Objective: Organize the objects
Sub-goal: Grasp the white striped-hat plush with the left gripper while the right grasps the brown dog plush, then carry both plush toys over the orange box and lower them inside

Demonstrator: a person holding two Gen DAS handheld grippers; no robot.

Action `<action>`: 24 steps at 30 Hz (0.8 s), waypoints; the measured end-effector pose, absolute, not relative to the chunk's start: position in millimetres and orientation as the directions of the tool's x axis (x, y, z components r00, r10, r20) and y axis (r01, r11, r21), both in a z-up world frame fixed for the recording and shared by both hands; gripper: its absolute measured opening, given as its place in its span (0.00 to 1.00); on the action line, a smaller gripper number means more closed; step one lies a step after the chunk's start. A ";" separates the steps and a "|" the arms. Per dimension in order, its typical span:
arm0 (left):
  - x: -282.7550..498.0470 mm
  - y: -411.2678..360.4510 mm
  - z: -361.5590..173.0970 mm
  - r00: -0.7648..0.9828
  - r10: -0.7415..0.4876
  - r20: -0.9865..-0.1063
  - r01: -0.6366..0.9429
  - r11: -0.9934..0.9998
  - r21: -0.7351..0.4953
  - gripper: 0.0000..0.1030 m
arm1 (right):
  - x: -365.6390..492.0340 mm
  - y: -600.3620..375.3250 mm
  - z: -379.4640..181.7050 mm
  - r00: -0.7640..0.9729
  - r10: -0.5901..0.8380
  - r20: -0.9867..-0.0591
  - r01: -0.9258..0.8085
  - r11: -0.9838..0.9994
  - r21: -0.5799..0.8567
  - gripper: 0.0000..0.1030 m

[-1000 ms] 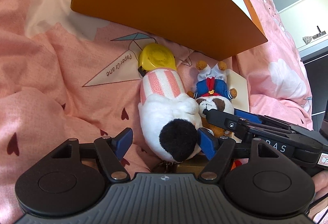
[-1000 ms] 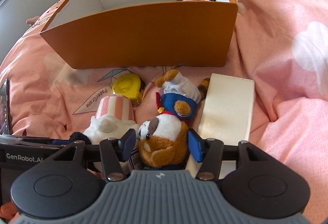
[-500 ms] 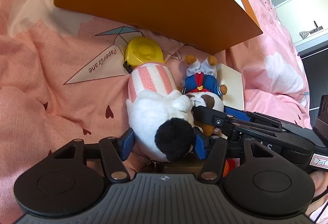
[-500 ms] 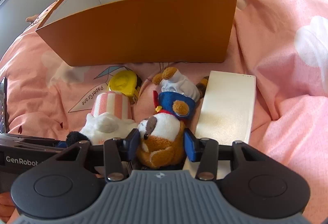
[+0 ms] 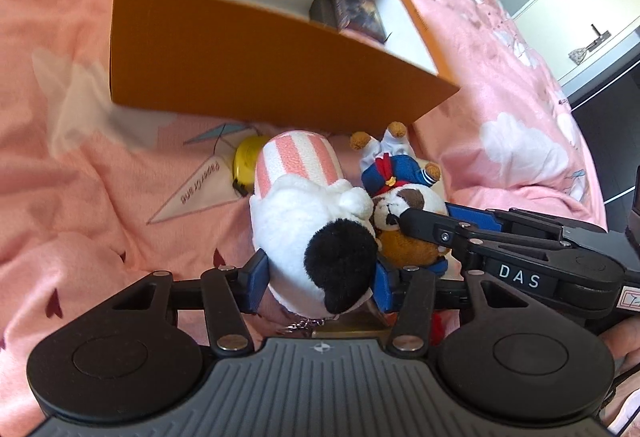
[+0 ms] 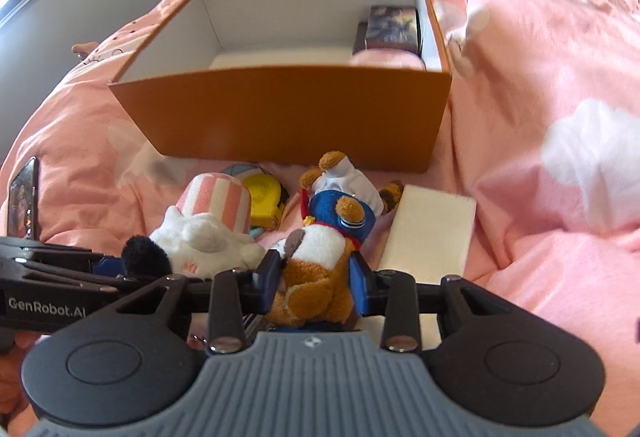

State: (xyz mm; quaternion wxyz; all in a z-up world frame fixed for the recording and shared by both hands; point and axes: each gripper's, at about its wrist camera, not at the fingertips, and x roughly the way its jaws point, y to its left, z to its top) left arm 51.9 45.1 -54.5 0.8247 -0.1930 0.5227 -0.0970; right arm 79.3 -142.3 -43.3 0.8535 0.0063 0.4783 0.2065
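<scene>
**Both grippers clamped on plush toys in front of the orange box**

Left wrist view shows my left gripper pinching the white plush with the pink-striped body, its blue pads pressed into both sides of the fluffy head. My right gripper pinches the bear in the blue sailor top the same way, pads squeezing its brown head. The two toys touch side by side, feet pointing toward the box.

Behind the white plush a yellow tape measure lies on the pink bedspread, close to the box's near wall. A cream flat slab lies just right of the bear. Inside the box, at its far right corner, sits a dark printed pack with a pink roll in front of it. A phone lies near the bedspread's left edge.
</scene>
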 end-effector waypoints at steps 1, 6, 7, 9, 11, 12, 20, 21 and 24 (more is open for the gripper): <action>51.7 46.6 -49.9 0.445 -0.364 -0.818 -0.039 0.905 -0.424 0.57 | 78.0 -143.3 -37.9 0.469 0.355 -0.809 -0.352 0.915 0.198 0.37; 52.9 52.6 -23.0 0.507 -0.363 -0.782 -0.017 0.903 -0.430 0.57 | 74.9 -151.5 -7.6 0.517 0.366 -0.774 -0.375 0.910 0.179 0.37; 54.4 53.8 -17.5 0.520 -0.363 -0.773 -0.013 0.902 -0.432 0.57 | 75.2 -152.5 -2.1 0.526 0.369 -0.766 -0.380 0.908 0.177 0.37; 56.7 56.1 -7.5 0.542 -0.359 -0.760 -0.007 0.902 -0.431 0.57 | 76.1 -153.3 9.9 0.547 0.376 -0.748 -0.393 0.904 0.167 0.37; 61.5 56.1 0.1 0.563 -0.348 -0.750 -0.006 0.905 -0.424 0.57 | 76.7 -153.8 21.5 0.563 0.394 -0.726 -0.407 0.897 0.170 0.37; 63.4 57.0 3.6 0.572 -0.343 -0.745 -0.005 0.907 -0.421 0.57 | 77.9 -154.3 27.6 0.570 0.404 -0.715 -0.413 0.894 0.175 0.37; 85.3 60.7 35.8 0.632 -0.318 -0.707 0.034 0.922 -0.385 0.57 | 96.4 -151.6 70.6 0.625 0.459 -0.631 -0.464 0.869 0.172 0.37; 87.3 62.2 39.8 0.638 -0.317 -0.702 0.039 0.924 -0.382 0.57 | 99.4 -150.7 75.7 0.633 0.464 -0.620 -0.470 0.866 0.168 0.37; 100.5 67.6 52.5 0.654 -0.309 -0.690 0.052 0.929 -0.366 0.57 | 109.6 -147.6 89.0 0.655 0.476 -0.587 -0.488 0.859 0.152 0.37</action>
